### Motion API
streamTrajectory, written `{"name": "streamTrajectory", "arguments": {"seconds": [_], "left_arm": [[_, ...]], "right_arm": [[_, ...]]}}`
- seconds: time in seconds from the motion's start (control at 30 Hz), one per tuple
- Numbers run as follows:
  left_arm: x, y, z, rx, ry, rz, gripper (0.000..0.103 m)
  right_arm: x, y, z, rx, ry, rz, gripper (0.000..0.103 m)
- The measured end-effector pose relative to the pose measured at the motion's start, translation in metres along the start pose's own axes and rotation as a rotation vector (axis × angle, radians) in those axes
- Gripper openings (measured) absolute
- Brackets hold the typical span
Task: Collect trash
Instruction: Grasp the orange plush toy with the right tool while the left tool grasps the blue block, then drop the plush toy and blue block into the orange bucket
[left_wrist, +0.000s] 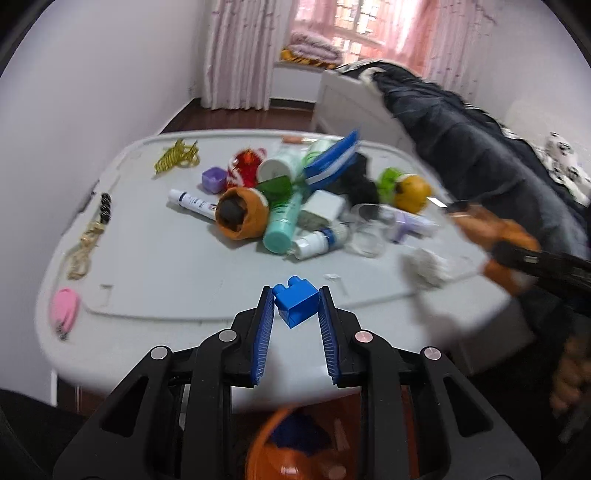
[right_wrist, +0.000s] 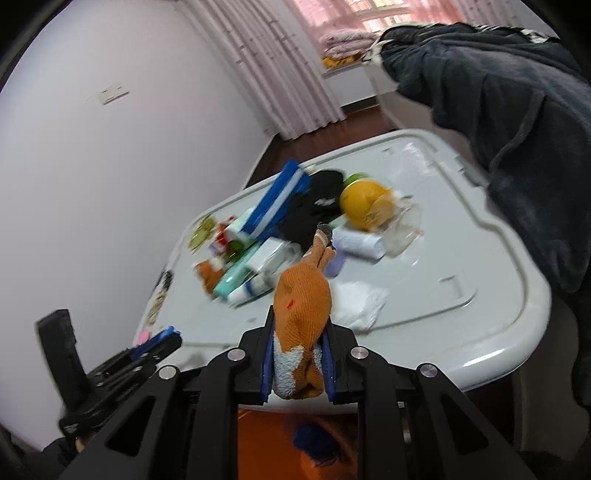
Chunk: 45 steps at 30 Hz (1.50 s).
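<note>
Left wrist view: left tool (left_wrist: 296, 295) clamps a blue plastic building block (left_wrist: 295, 305), hard-edged with one stud on top, tilted between the ribbed blue pads. It hangs above the near edge of the grey moulded plastic counter (left_wrist: 177, 280). Mid-counter, a loose heap: a teal tube (left_wrist: 282, 223), a white tube with print (left_wrist: 192, 202), an orange knitted sock (left_wrist: 242, 213) with its dark opening facing the camera, a clear glass jar (left_wrist: 365, 229), a white box (left_wrist: 325, 206), a blue-and-white striped case (left_wrist: 332, 160), and a yellow round fruit (left_wrist: 412, 192). Toward the far left corner, a gold coiled hair clip (left_wrist: 177, 157); along the left edge, a braided cord (left_wrist: 86, 240) and a pink oval piece (left_wrist: 64, 308). Crumpled white tissue (left_wrist: 424, 267) lies near the right edge. The right tool enters from the right, blurred, carrying something orange. Below the near edge, an orange bin (left_wrist: 295, 450), blurred.

Right wrist view: right tool (right_wrist: 299, 325) is closed on an orange ribbed knit sock with a pale fluffy patch (right_wrist: 301, 314), limp, its toe pointing away over the counter (right_wrist: 461, 332). The heap lies beyond it; white tissue (right_wrist: 354, 302) just right of the sock. A dark quilted garment (right_wrist: 517, 129) drapes over the far right corner. The left tool (right_wrist: 162, 339) shows low left, by the near edge. The orange bin (right_wrist: 266, 443) sits beneath.
</note>
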<state>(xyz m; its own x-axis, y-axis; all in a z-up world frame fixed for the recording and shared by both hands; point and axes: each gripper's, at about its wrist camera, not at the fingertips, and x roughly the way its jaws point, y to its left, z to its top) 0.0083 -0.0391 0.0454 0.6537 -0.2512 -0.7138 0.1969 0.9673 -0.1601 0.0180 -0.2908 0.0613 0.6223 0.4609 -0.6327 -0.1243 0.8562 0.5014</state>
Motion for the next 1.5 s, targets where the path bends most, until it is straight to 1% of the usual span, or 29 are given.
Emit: {"name": "streamTrajectory", "arguments": {"seconds": [0.07, 0.13, 0.2, 0.33, 0.43, 0.6, 0.63, 0.67, 0.7, 0.73, 0.77, 0.8, 0.87, 0.97, 1.03, 1.17, 1.27, 1.3, 1.4, 1.43, 1.47, 1.5], "left_arm": [[-0.025, -0.009, -0.008, 0.063, -0.007, -0.003, 0.024], [-0.047, -0.018, -0.021, 0.126, -0.009, -0.010, 0.024], [-0.060, -0.022, -0.034, 0.160, 0.014, -0.030, 0.024], [-0.059, -0.026, -0.057, 0.210, 0.093, -0.019, 0.024], [-0.054, -0.023, -0.066, 0.202, 0.141, -0.044, 0.024], [-0.054, -0.026, -0.072, 0.210, 0.171, -0.066, 0.025], [-0.051, -0.027, -0.074, 0.217, 0.192, -0.075, 0.025], [-0.049, -0.028, -0.077, 0.220, 0.210, -0.079, 0.026], [-0.045, -0.028, -0.079, 0.220, 0.232, -0.076, 0.028], [-0.038, -0.028, -0.083, 0.220, 0.271, -0.074, 0.048], [-0.030, -0.027, -0.086, 0.215, 0.313, -0.055, 0.082], [-0.021, -0.023, -0.090, 0.202, 0.347, -0.020, 0.092], [-0.012, -0.017, -0.093, 0.168, 0.391, -0.030, 0.092], [-0.007, -0.006, -0.092, 0.113, 0.415, -0.046, 0.092], [-0.007, -0.001, -0.091, 0.091, 0.415, -0.060, 0.092], [-0.009, 0.000, -0.084, 0.085, 0.389, -0.066, 0.092], [-0.009, -0.002, -0.080, 0.095, 0.368, -0.059, 0.092], [-0.009, -0.002, -0.079, 0.098, 0.364, -0.059, 0.092], [-0.007, -0.001, -0.076, 0.104, 0.354, -0.059, 0.092], [-0.005, -0.001, -0.074, 0.106, 0.350, -0.060, 0.092], [-0.005, -0.002, -0.072, 0.111, 0.343, -0.059, 0.092], [-0.004, -0.003, -0.068, 0.122, 0.329, -0.055, 0.092]], "right_arm": [[-0.006, 0.009, -0.007, -0.022, 0.012, 0.030, 0.022], [-0.014, 0.021, -0.021, -0.055, 0.035, 0.053, 0.022], [-0.022, 0.031, -0.038, -0.084, 0.071, 0.064, 0.022], [-0.031, 0.038, -0.065, -0.086, 0.162, 0.095, 0.022], [-0.032, 0.041, -0.081, -0.092, 0.240, 0.095, 0.022], [-0.026, 0.046, -0.103, -0.126, 0.351, 0.079, 0.027], [-0.024, 0.047, -0.106, -0.128, 0.370, 0.076, 0.030], [-0.021, 0.046, -0.110, -0.130, 0.390, 0.069, 0.037], [-0.019, 0.045, -0.112, -0.129, 0.400, 0.063, 0.059], [-0.014, 0.044, -0.114, -0.134, 0.415, 0.034, 0.076], [-0.010, 0.043, -0.116, -0.146, 0.421, 0.003, 0.078], [-0.005, 0.043, -0.116, -0.167, 0.433, -0.040, 0.078], [-0.001, 0.042, -0.111, -0.171, 0.442, -0.050, 0.078], [-0.003, 0.041, -0.088, -0.207, 0.377, -0.081, 0.078], [0.001, 0.039, -0.064, -0.249, 0.309, -0.137, 0.078], [0.025, 0.032, -0.015, -0.308, 0.252, -0.215, 0.078], [0.052, 0.029, 0.008, -0.349, 0.254, -0.255, 0.078], [0.065, 0.026, 0.016, -0.349, 0.267, -0.271, 0.078], [0.095, 0.021, 0.026, -0.354, 0.296, -0.301, 0.078], [0.104, 0.018, 0.025, -0.366, 0.307, -0.326, 0.058], [0.115, 0.014, 0.021, -0.378, 0.340, -0.368, 0.028], [0.123, 0.008, 0.015, -0.372, 0.373, -0.413, 0.013]]}}
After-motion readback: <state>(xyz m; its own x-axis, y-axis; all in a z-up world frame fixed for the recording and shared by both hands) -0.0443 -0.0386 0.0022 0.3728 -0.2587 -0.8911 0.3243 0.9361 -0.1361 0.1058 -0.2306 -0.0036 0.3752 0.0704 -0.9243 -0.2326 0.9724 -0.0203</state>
